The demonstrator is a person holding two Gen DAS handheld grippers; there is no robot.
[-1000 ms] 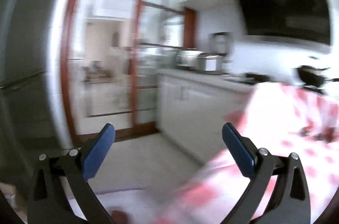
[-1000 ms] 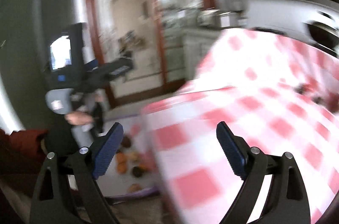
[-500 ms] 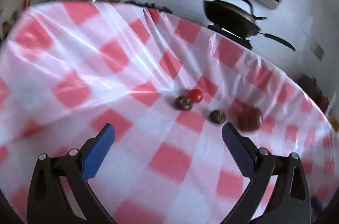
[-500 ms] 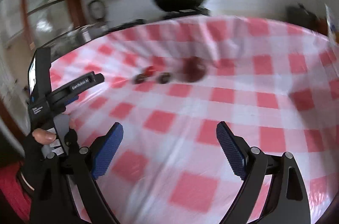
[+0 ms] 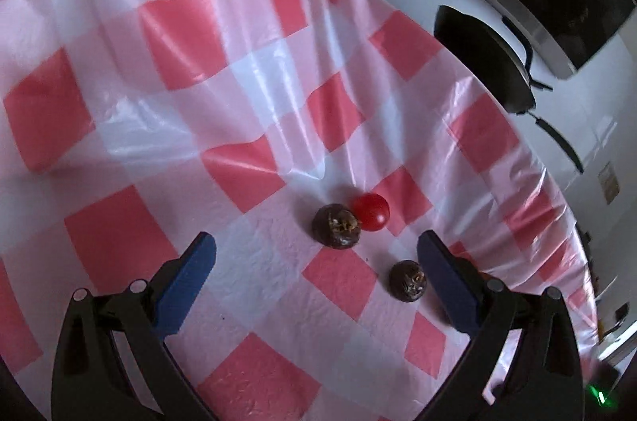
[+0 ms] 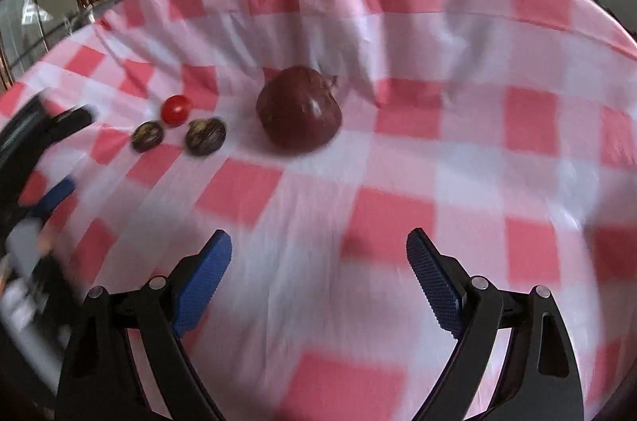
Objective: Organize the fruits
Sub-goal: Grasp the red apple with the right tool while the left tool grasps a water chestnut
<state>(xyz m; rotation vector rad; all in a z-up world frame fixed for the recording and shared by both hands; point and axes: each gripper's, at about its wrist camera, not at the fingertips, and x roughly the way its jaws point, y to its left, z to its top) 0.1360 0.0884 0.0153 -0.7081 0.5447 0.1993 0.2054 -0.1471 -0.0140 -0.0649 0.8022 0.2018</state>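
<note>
Both hand-held grippers are over the desk — the left hand-held gripper (image 5: 316,255) gapes wide with nothing between its pads, and the right hand-held gripper (image 6: 318,257) is spread just as wide, also empty. Four fruits sit toward the far edge of the checked cloth (image 5: 159,102). Ahead of the left: a dark fruit (image 5: 336,226) touching the tomato (image 5: 371,211), and a second dark fruit (image 5: 408,280) just inside its right finger — so the left is nearer these. The big red fruit (image 6: 299,110) lies straight ahead of the right, stem toward the far right. All are roundish — no long axis to align to.
</note>
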